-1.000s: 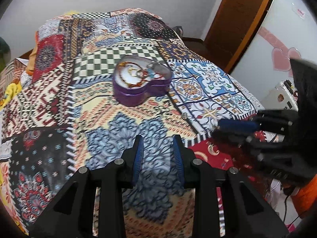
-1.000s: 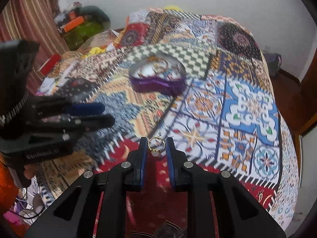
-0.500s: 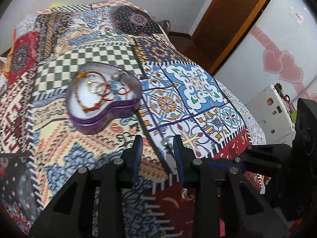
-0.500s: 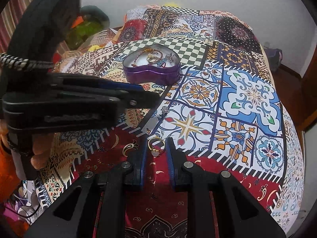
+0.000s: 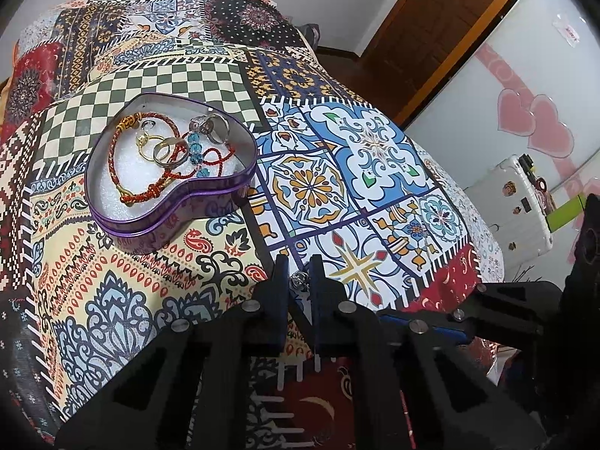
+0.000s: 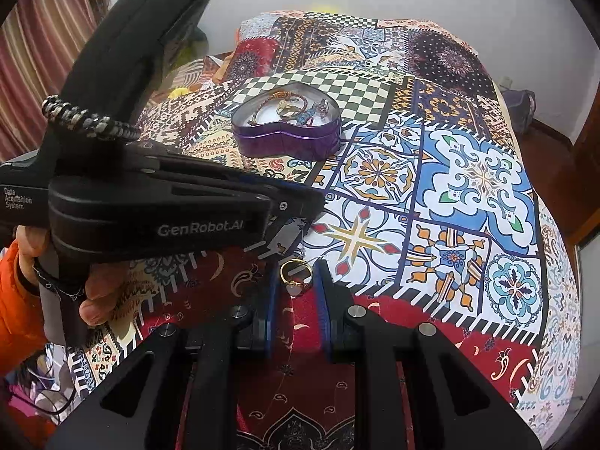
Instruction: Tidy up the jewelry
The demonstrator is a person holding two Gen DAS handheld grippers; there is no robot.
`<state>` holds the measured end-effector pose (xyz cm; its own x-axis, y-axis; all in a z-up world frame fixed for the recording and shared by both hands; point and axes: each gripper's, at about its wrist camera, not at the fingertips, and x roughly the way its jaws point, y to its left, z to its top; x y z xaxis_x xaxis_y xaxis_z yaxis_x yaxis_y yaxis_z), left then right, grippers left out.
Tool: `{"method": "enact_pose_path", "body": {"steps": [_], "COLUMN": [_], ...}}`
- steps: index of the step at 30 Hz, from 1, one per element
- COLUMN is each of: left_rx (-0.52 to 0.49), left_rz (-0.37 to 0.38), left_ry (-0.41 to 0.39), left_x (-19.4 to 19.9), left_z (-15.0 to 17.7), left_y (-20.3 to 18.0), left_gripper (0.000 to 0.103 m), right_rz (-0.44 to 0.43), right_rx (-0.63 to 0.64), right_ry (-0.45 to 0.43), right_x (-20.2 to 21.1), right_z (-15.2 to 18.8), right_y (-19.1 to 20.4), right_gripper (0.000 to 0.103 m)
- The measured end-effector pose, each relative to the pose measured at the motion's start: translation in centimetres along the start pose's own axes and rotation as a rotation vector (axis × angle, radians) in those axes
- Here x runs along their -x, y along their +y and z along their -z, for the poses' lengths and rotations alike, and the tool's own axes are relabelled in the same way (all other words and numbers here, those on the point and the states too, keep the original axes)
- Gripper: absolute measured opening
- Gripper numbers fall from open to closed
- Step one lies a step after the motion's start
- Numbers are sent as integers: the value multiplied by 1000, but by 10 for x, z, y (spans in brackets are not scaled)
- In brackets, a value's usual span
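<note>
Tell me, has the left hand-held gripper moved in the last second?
Yes. The left hand-held gripper has gone forward and rightward: the purple heart tin now sits to its left, and its fingers close around a small silver ring.

Our left gripper [image 5: 299, 279] and right gripper [image 6: 296, 281] share matte black bodies, blue-lined fingers [image 6: 321, 300] and silver round screws [image 6: 356, 311]. The left unit carries white "GenRobot.AI" lettering and a braided black-white cord. Our left hand [image 6: 93, 288] shows bare skin below an orange sleeve [image 6: 15, 300].
</note>
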<state>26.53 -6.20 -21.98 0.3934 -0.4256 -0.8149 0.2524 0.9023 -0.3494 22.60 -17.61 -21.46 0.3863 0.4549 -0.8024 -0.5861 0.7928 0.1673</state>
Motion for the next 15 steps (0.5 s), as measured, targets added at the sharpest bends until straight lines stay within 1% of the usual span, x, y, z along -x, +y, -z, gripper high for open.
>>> {"method": "enact_pose_path", "body": {"steps": [6,12,15], "left_rx": [4,-13,-13], "left_rz": [1,4,19], "left_ry": [-42,-108,-139], "left_x": [16,46,62], "left_z": [4,11,14], "left_y": [-2,-4,-5], "left_gripper": [8,8,8], "right_rz": [6,7,13], "right_rx": [-9,-8,-2], "right_ry": [-11,-33,-43], "right_x": [2,7,7], "right_z": [-3,-9,-14], "right_y": [0,4,8], "right_gripper": [17,17,16]}}
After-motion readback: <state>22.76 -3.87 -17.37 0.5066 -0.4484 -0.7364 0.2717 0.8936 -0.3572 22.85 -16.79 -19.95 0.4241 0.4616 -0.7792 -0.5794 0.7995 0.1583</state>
